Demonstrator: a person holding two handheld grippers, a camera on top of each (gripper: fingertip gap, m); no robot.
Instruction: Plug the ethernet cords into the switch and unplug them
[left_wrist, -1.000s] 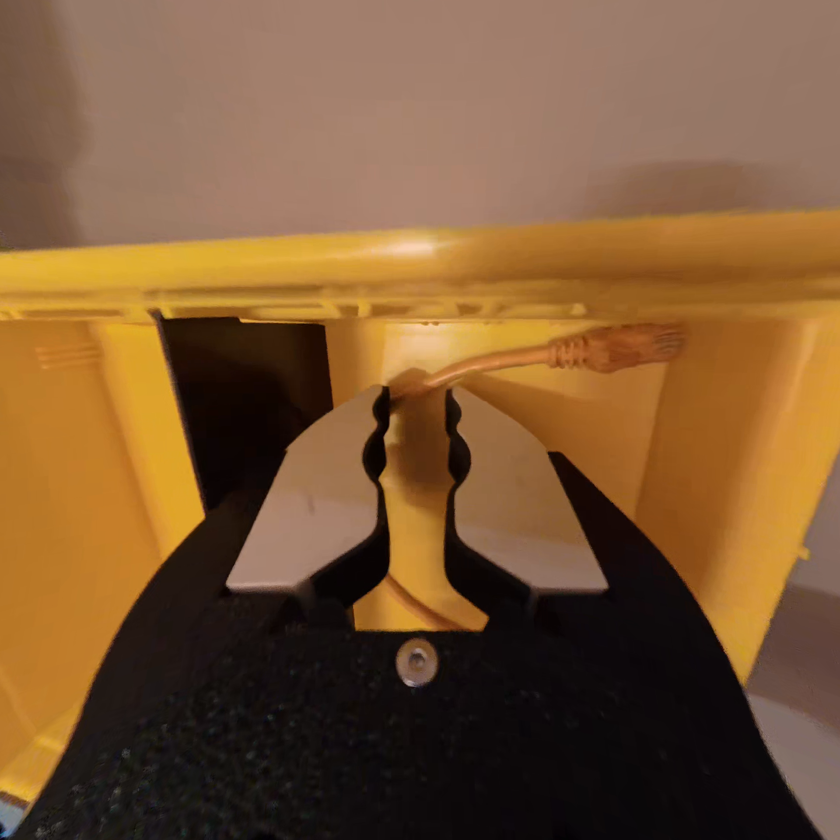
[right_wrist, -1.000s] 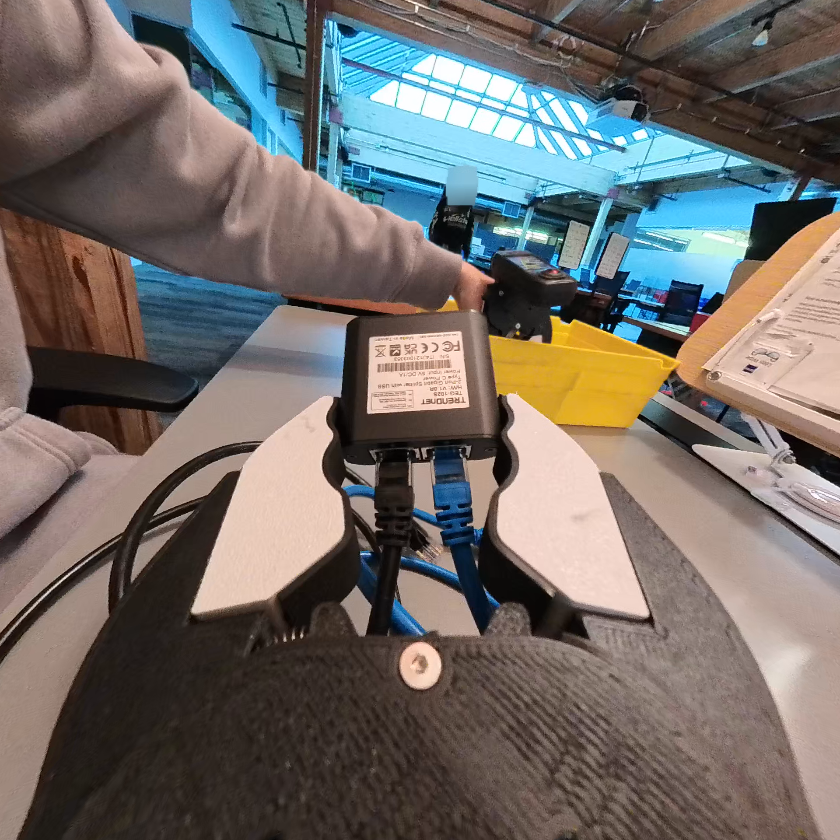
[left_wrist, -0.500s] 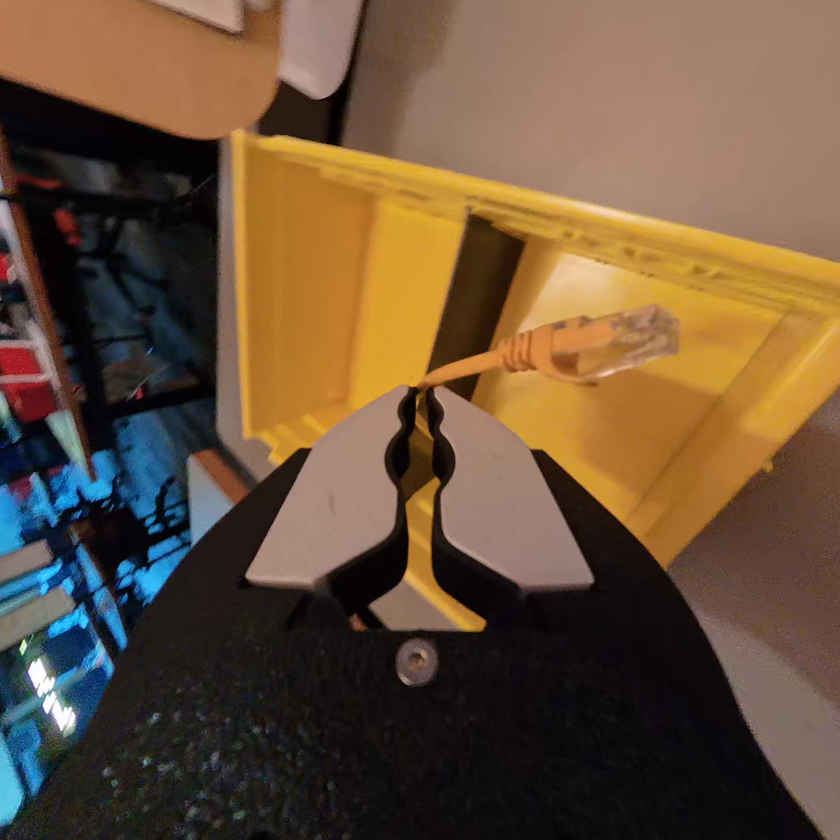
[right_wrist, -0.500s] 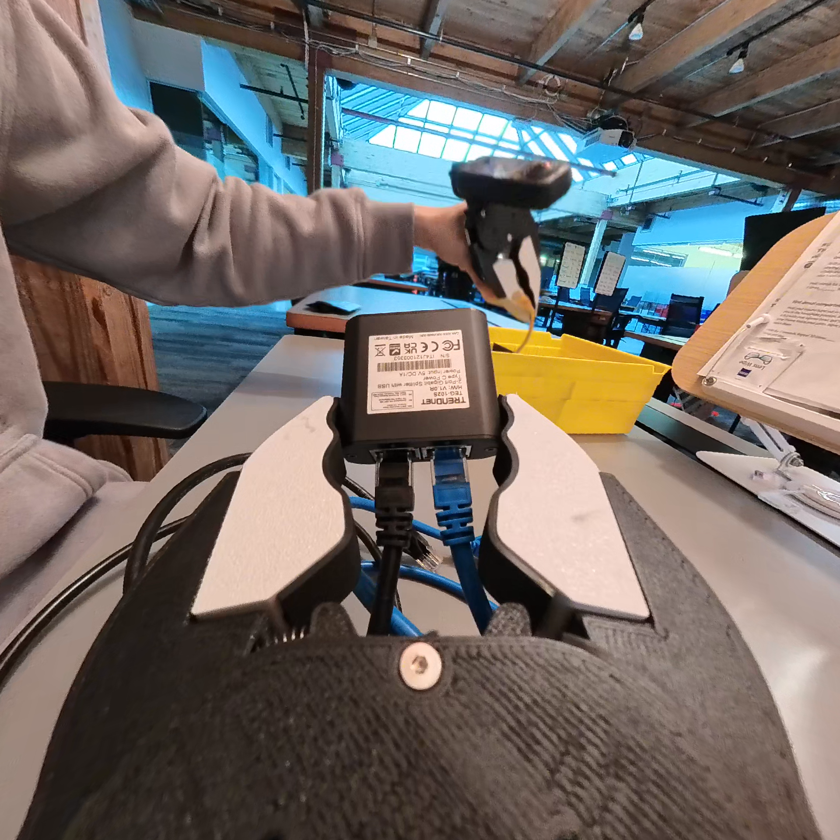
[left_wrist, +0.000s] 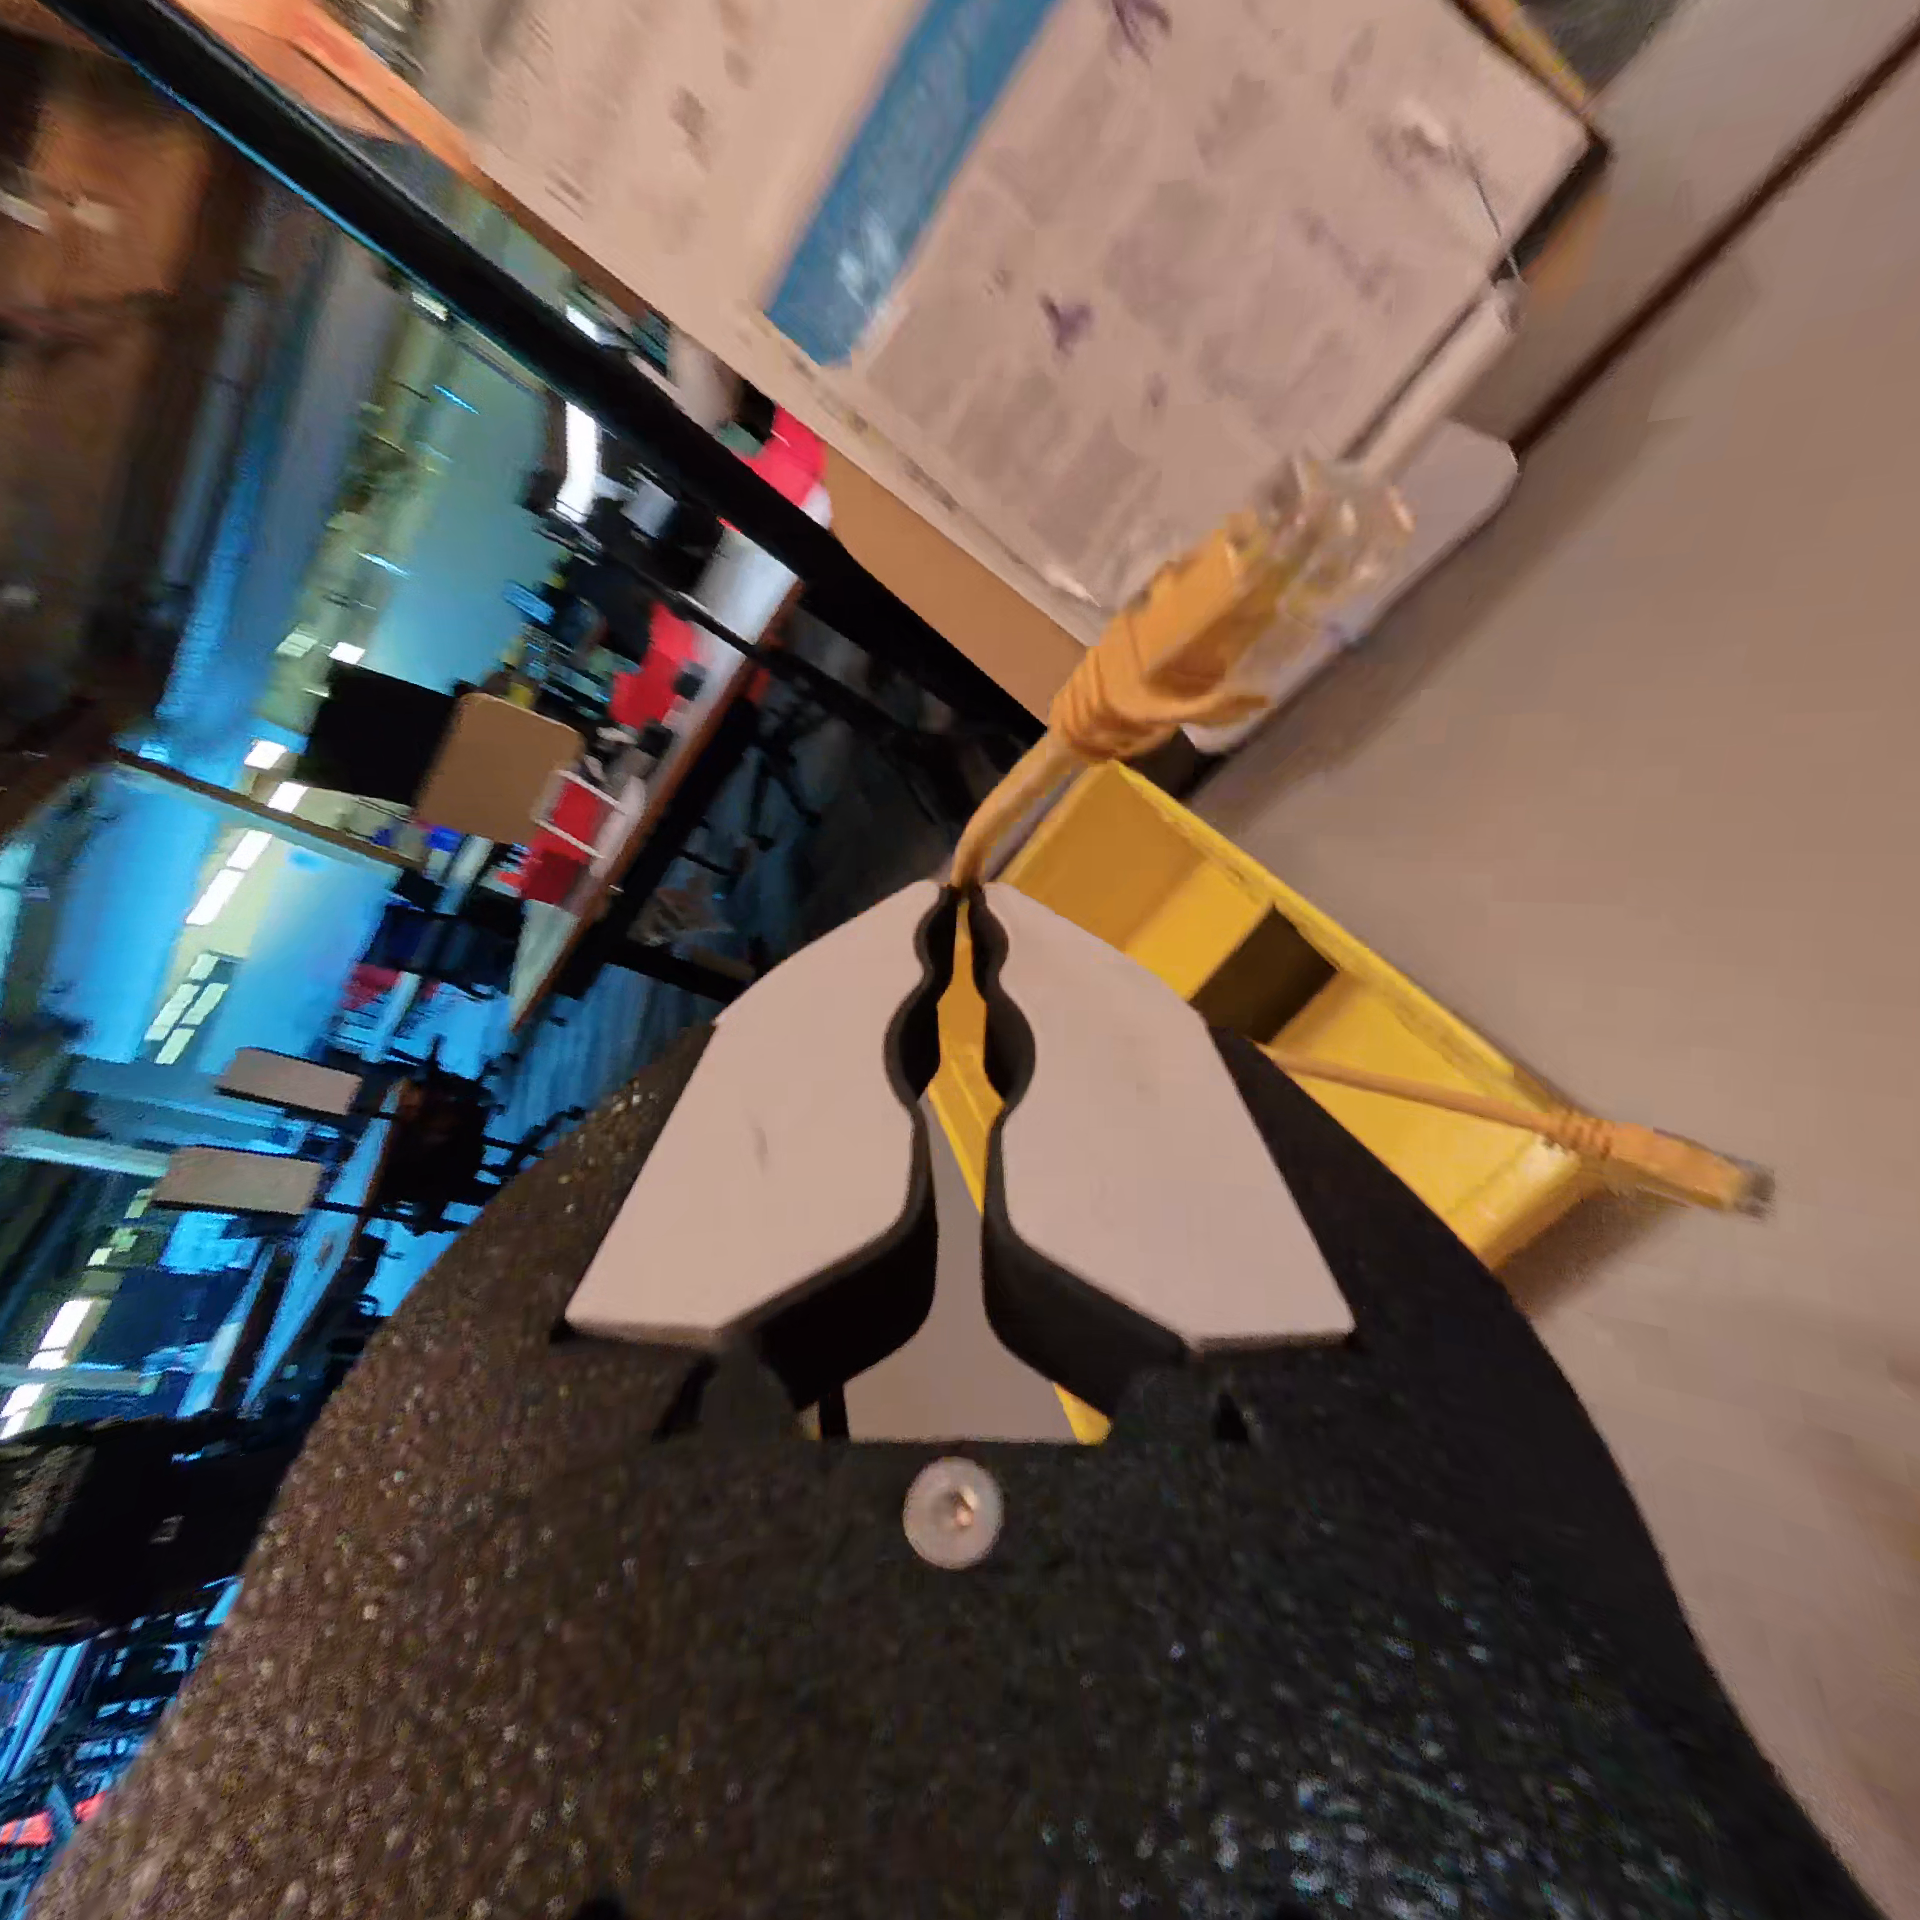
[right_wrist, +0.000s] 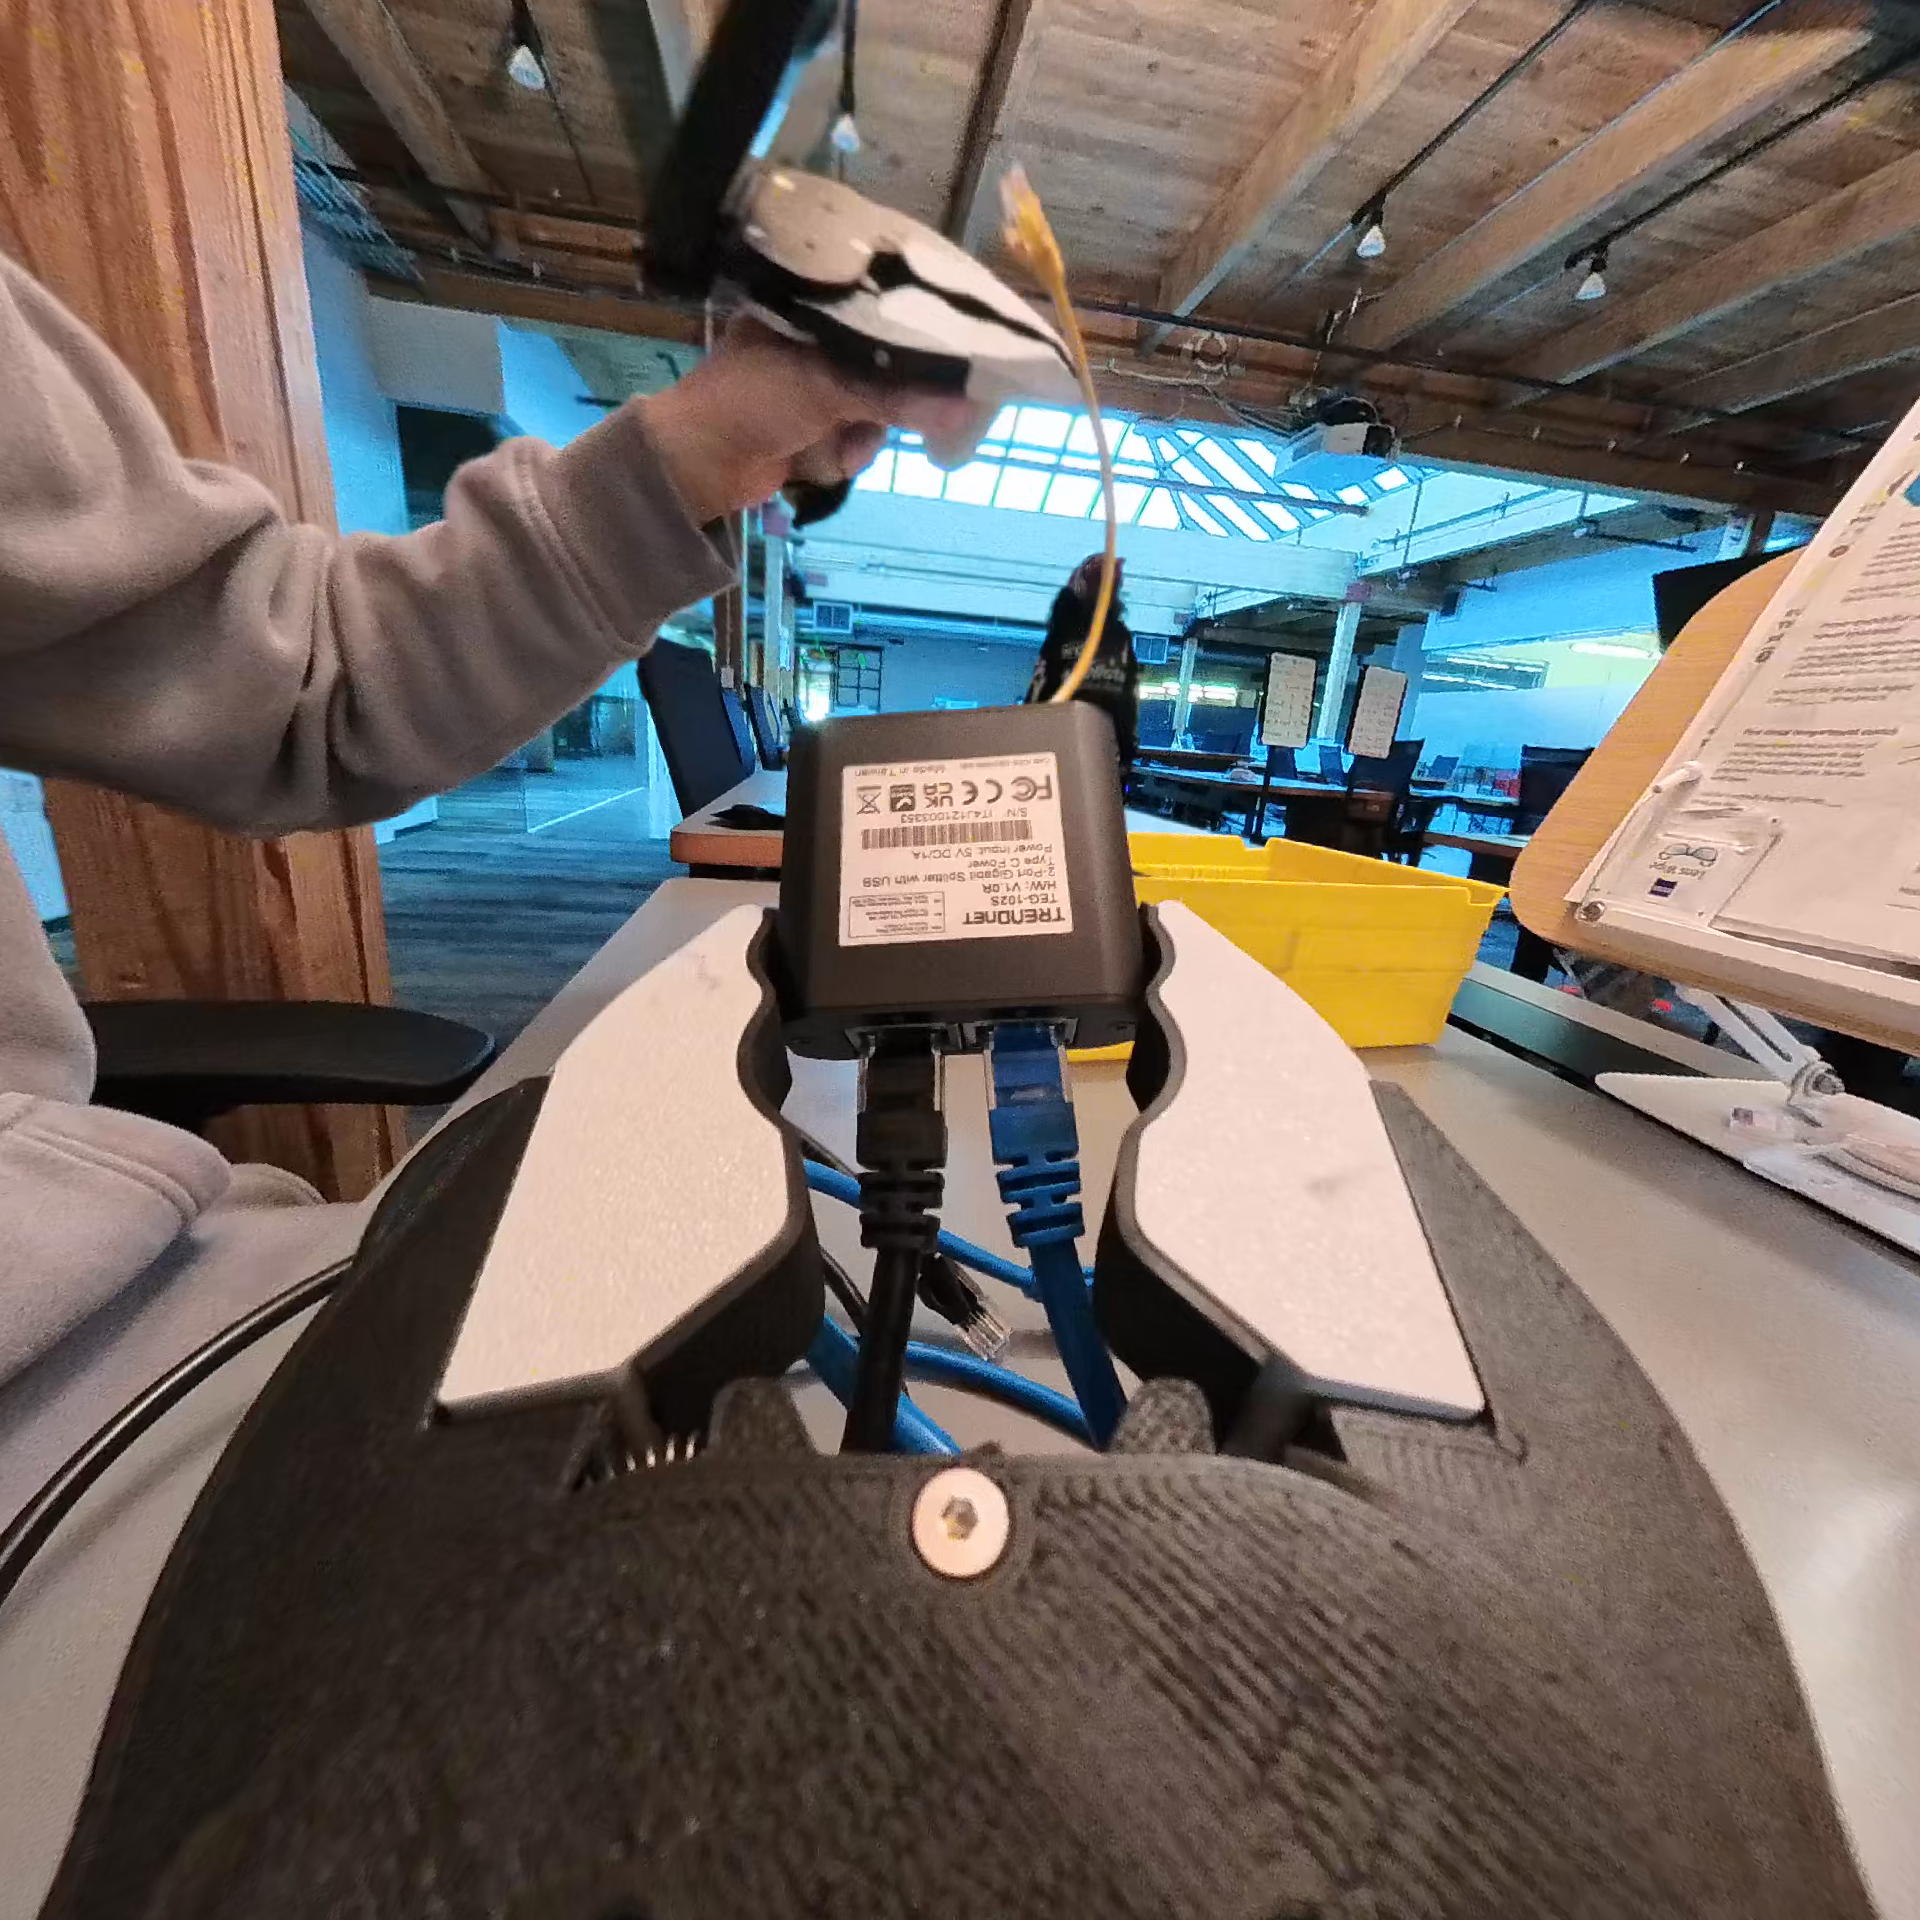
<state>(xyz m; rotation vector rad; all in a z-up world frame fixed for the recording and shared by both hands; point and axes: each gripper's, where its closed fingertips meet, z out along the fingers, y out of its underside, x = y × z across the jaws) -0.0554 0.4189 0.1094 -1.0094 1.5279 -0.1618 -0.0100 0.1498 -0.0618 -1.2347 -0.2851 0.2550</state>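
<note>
My right gripper (right_wrist: 956, 935) is shut on a black switch (right_wrist: 956, 883) with a white label, held above the grey table. A black cord (right_wrist: 899, 1143) and a blue cord (right_wrist: 1029, 1132) are plugged into its near ports. My left gripper (left_wrist: 961, 899) is shut on a yellow ethernet cord (left_wrist: 1013, 800) just behind its clear plug (left_wrist: 1236, 613), which points up and right. The cord's other plug (left_wrist: 1662, 1174) hangs over the yellow bin. In the right wrist view the left gripper (right_wrist: 1055, 353) is raised high above the switch with the yellow cord (right_wrist: 1101, 499) dangling.
A yellow bin (right_wrist: 1320, 935) stands on the grey table (right_wrist: 1662, 1299) behind the switch; it also shows in the left wrist view (left_wrist: 1330, 1049). A tilted board with papers (right_wrist: 1766, 810) is at the right. A grey-sleeved arm (right_wrist: 312, 644) and a black chair armrest (right_wrist: 281, 1049) are at the left. Across from one pair of fingers to the other is roughly 35 cm.
My left gripper closed on the yellow cord in the bin, lifted it out and swung high toward the switch. My right gripper held the switch still.
</note>
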